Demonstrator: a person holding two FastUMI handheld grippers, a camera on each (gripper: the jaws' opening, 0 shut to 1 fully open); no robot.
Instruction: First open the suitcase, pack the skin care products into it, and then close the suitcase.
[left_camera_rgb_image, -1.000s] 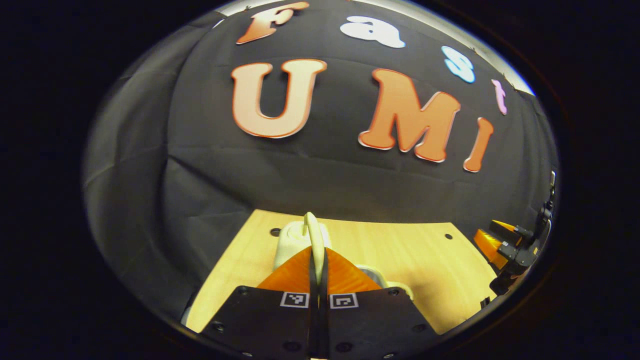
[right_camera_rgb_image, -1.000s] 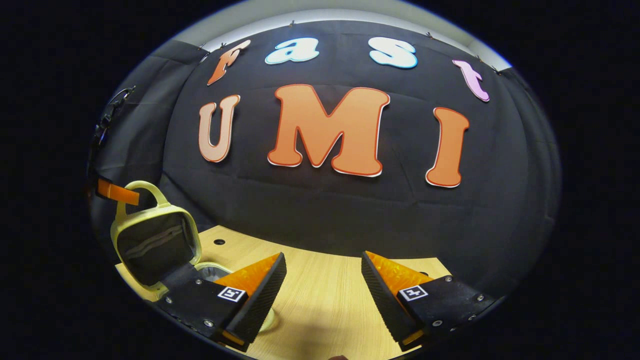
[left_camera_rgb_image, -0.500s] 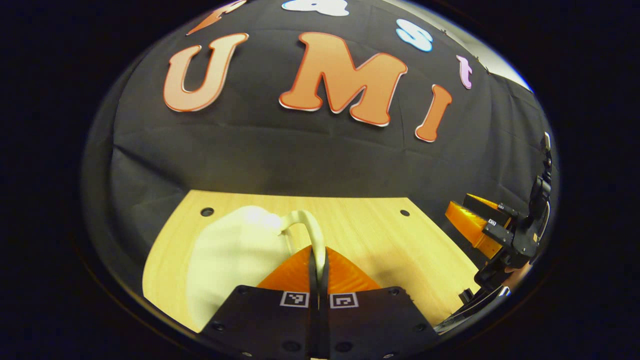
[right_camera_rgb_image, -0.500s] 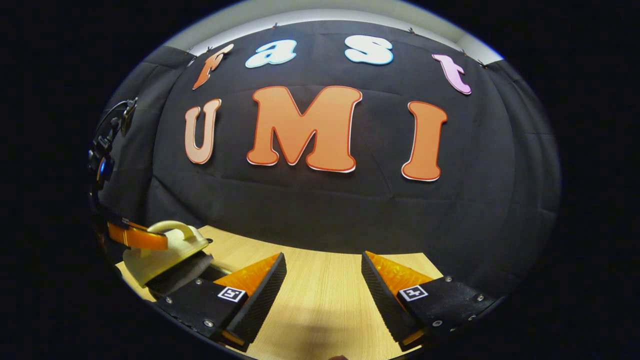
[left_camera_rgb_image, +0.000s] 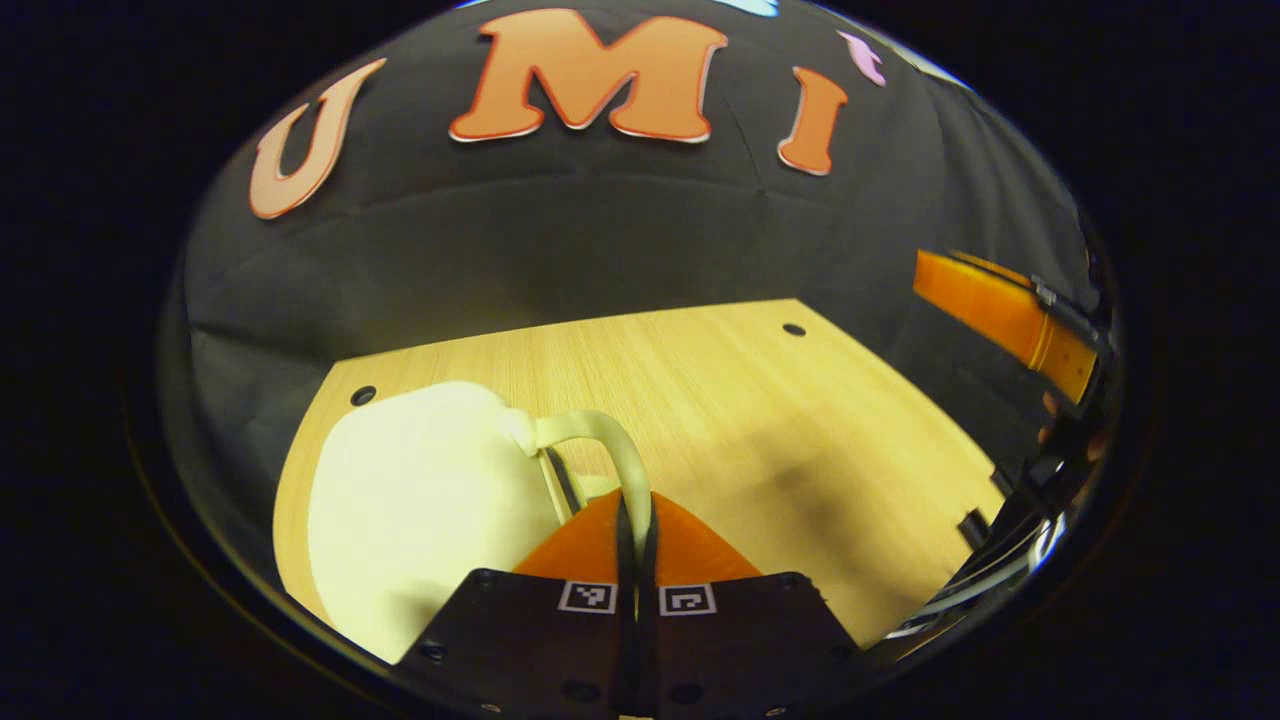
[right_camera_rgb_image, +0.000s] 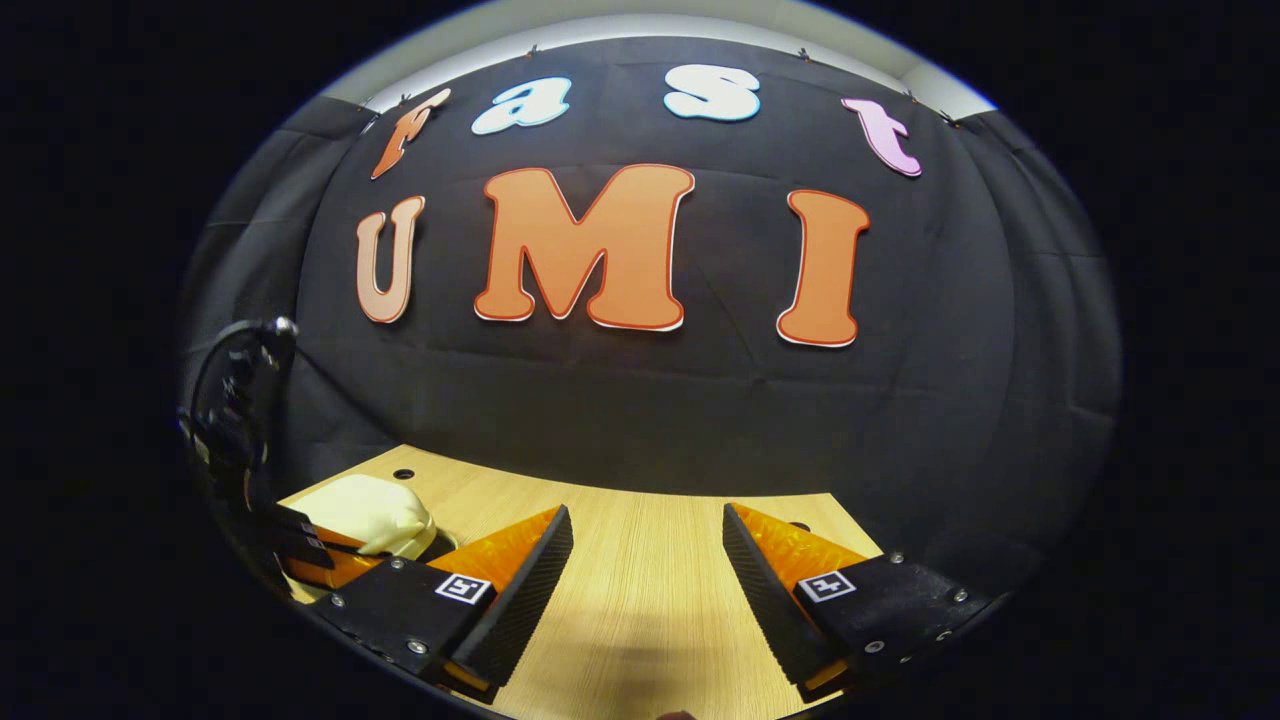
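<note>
Left tongs (left_camera_rgb_image: 634, 520) pinch the closed suitcase's (left_camera_rgb_image: 420, 500) handle (left_camera_rgb_image: 600, 440)

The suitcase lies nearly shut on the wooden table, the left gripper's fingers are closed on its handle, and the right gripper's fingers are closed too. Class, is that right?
One detail is wrong: the right gripper has its fingers spread wide apart over the bare wooden table, gripping nothing, as the right gripper view shows. The rest stands: the suitcase lies nearly shut, and the left gripper is closed on its handle.
</note>
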